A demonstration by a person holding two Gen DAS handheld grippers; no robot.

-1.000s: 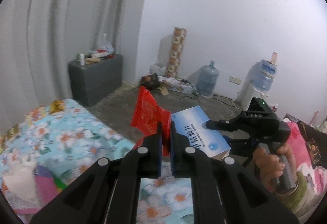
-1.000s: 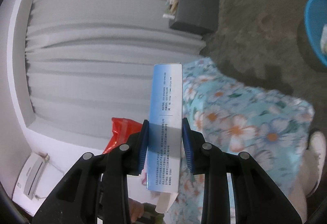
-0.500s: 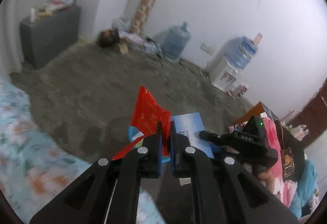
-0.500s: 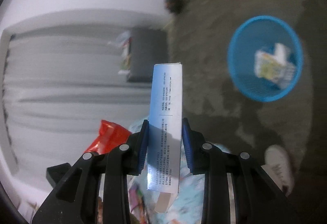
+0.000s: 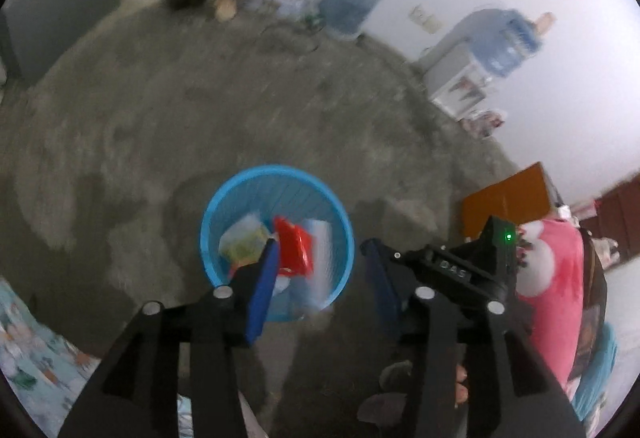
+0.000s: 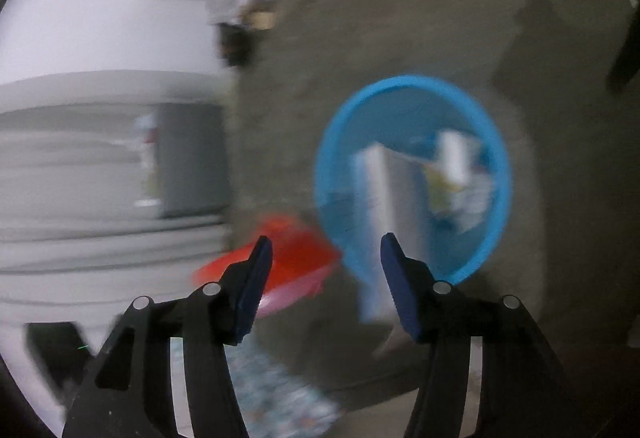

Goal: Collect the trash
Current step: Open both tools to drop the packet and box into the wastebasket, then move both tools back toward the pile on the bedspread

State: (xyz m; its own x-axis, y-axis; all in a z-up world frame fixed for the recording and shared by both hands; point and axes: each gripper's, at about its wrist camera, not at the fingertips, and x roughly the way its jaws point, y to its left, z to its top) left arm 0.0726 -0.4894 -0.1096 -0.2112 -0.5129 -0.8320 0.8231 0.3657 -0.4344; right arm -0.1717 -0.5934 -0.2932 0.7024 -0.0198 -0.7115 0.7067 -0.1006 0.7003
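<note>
Risk: red wrapper (image 5: 295, 247) and blue box (image 5: 318, 258) falling, could miss blue basket (image 5: 224, 198); both tools opening, nothing gripped.

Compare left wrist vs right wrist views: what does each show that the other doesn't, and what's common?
Left wrist only: two water jugs by the wall, an orange box, pink fabric, and the right gripper from outside.

Right wrist only: the pale curtain beside the grey cabinet.

Both: the blue basket on the grey floor, the red wrapper and the blue-white box, both blurred and clear of the pads. Each view shows its own jaws opening, nothing pressed between them; left gripper.
</note>
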